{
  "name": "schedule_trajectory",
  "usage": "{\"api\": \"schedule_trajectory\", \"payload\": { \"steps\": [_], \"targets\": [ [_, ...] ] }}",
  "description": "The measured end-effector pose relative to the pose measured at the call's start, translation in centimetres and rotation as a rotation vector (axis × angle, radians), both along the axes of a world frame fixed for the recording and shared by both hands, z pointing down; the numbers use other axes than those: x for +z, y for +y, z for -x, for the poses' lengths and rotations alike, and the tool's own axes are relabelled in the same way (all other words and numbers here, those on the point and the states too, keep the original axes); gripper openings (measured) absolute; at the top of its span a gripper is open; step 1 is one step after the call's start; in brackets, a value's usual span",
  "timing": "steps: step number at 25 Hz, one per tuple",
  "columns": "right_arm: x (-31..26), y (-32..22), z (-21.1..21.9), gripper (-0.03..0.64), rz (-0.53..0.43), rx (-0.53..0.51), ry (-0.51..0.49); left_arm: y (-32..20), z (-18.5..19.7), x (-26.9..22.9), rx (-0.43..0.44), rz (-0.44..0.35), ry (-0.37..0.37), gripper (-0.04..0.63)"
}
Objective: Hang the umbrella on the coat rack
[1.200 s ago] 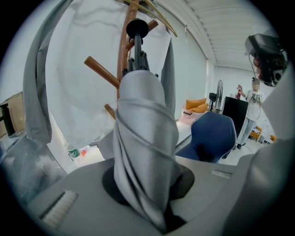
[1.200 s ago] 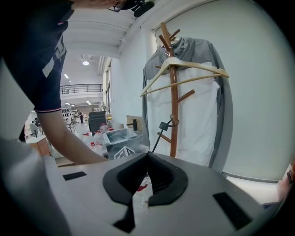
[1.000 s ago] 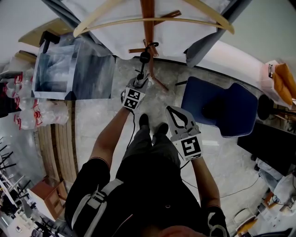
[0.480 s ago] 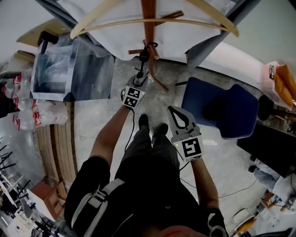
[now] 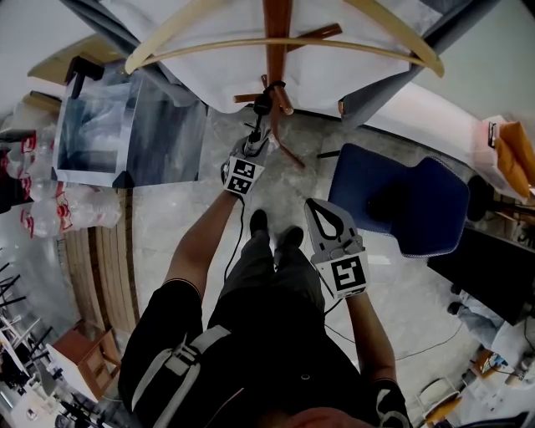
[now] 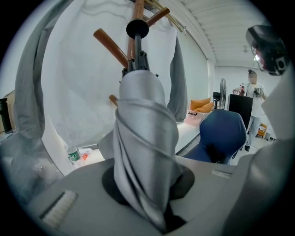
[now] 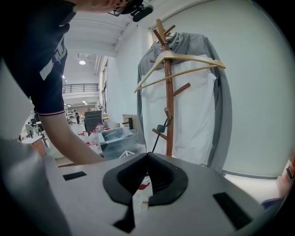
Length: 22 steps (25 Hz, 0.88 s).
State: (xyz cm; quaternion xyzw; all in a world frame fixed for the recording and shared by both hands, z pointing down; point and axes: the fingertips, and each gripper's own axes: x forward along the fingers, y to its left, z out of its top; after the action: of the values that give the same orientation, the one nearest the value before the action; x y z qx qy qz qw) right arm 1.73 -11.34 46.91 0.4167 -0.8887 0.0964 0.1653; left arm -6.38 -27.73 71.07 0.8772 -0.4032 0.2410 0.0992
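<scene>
A folded grey umbrella (image 6: 144,138) sticks out between the jaws of my left gripper (image 6: 146,182), which is shut on it. Its black end (image 6: 137,29) is up against the wooden coat rack (image 6: 137,9), just above a slanting peg (image 6: 110,46). In the head view my left gripper (image 5: 253,144) holds the umbrella (image 5: 257,125) toward the rack's pole (image 5: 276,25), and its dark strap (image 5: 270,84) sits at a peg (image 5: 282,100); whether it is hooked over the peg I cannot tell. My right gripper (image 5: 312,204) hangs lower right, shut and empty. Its tips (image 7: 146,156) meet, with the coat rack (image 7: 168,92) beyond.
A wooden hanger (image 5: 276,42) with a white shirt and grey jacket hangs on the rack. A blue chair (image 5: 401,201) stands right of it and a clear plastic box (image 5: 125,125) left, with bottle packs (image 5: 50,209) beside. A person (image 6: 254,92) stands far off.
My left gripper with the umbrella has sunk slightly, and the umbrella's end sits closer to the peg. The right gripper has stayed where it was.
</scene>
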Motion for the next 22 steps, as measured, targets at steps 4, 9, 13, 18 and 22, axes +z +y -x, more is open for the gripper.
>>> {"api": "schedule_trajectory", "payload": {
  "steps": [4,9,13,18,22],
  "targets": [
    [0.6,0.0,0.2,0.002,0.009,-0.001,0.004,-0.7,0.0,1.1,-0.008,-0.012,0.003,0.057],
    [1.4,0.1,0.4,0.002,0.03,0.003,0.003,-1.4,-0.4,1.7,-0.011,-0.048,0.007,0.057],
    [1.9,0.0,0.6,0.002,0.03,0.004,0.002,-2.2,-0.8,2.0,-0.021,-0.069,0.011,0.058],
    [2.4,0.0,0.7,0.002,0.031,0.004,0.003,-3.1,-1.0,2.1,-0.04,-0.1,0.015,0.058],
    [2.7,0.1,0.7,0.002,0.038,0.008,0.0,-3.2,-1.2,2.3,-0.057,-0.125,0.018,0.061]
  ]
}}
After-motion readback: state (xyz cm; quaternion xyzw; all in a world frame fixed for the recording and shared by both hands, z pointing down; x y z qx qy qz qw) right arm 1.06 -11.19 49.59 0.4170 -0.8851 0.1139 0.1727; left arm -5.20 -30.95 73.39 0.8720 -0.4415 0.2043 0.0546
